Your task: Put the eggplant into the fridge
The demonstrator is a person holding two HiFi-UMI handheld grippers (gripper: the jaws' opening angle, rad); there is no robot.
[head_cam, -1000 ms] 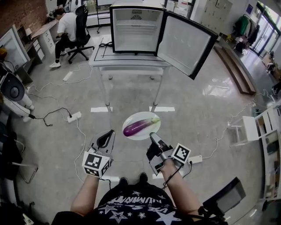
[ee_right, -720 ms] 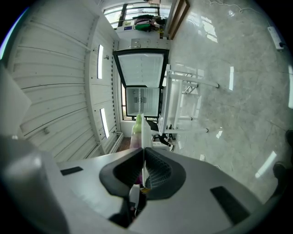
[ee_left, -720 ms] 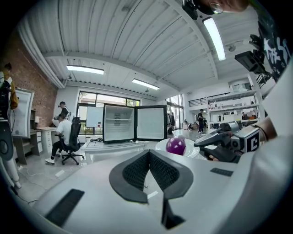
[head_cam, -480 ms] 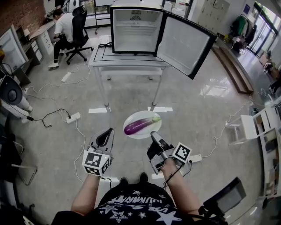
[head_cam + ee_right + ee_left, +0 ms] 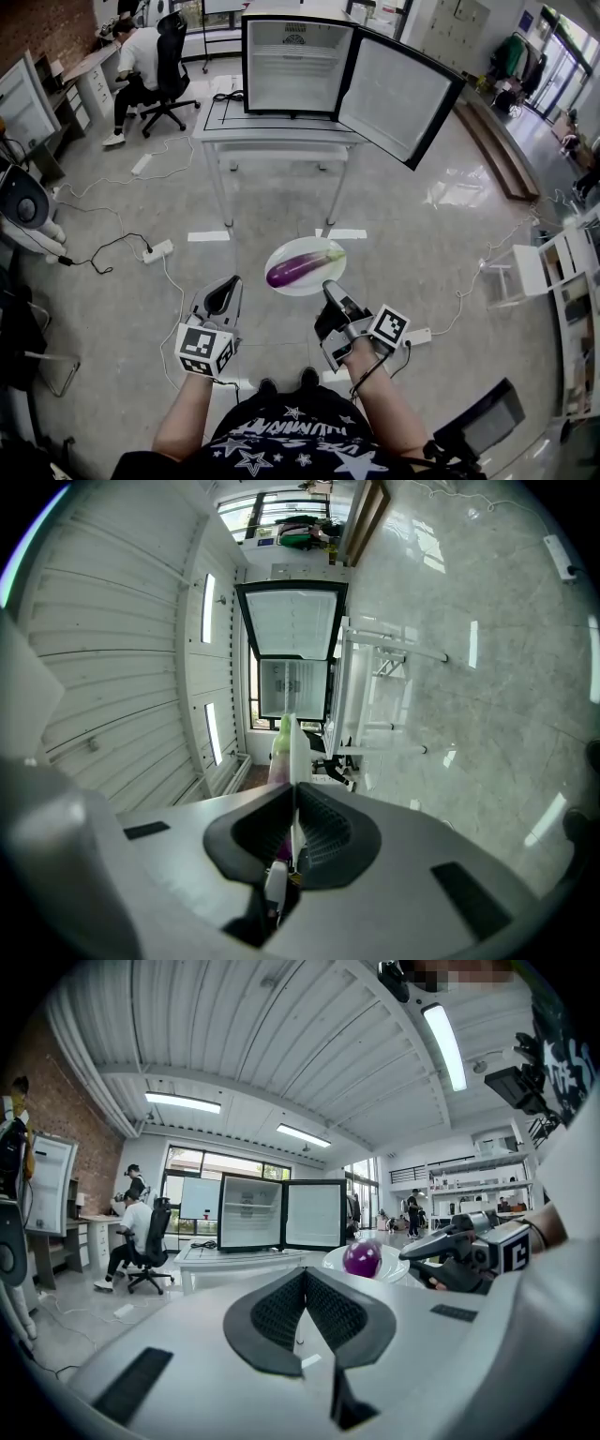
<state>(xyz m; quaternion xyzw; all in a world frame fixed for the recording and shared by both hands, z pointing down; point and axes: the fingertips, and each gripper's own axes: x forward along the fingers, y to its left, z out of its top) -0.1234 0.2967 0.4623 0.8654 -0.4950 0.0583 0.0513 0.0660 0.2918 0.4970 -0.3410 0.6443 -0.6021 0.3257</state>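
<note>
Not much has been shifted since a second ago: the fridge [image 5: 295, 66] and its surface [image 5: 272, 131] are framed a touch further right in the head view, and the plate [image 5: 309, 287] is carried about where it was.

The eggplant [image 5: 302, 267] is laid loose on that white plate, held out over the floor and well apart from the fridge, which is parked toward the far right corner of the surface with its door [image 5: 398, 94] swung wide. The right claw [image 5: 328, 289] is clamped on the plate's near rim, seen edge-on between the jaws. The left claw [image 5: 228, 286] is pressed together with nothing in it.

What could go wrong: the plate is pinched at one edge only, so it could sag or pivot, and the eggplant would likely roll off. Cables [image 5: 122, 244] trail on the floor to the left, so a snag is possible.

No brand can be read; the fridge's inner sticker is too small, and the shirt lettering is cut off.
</note>
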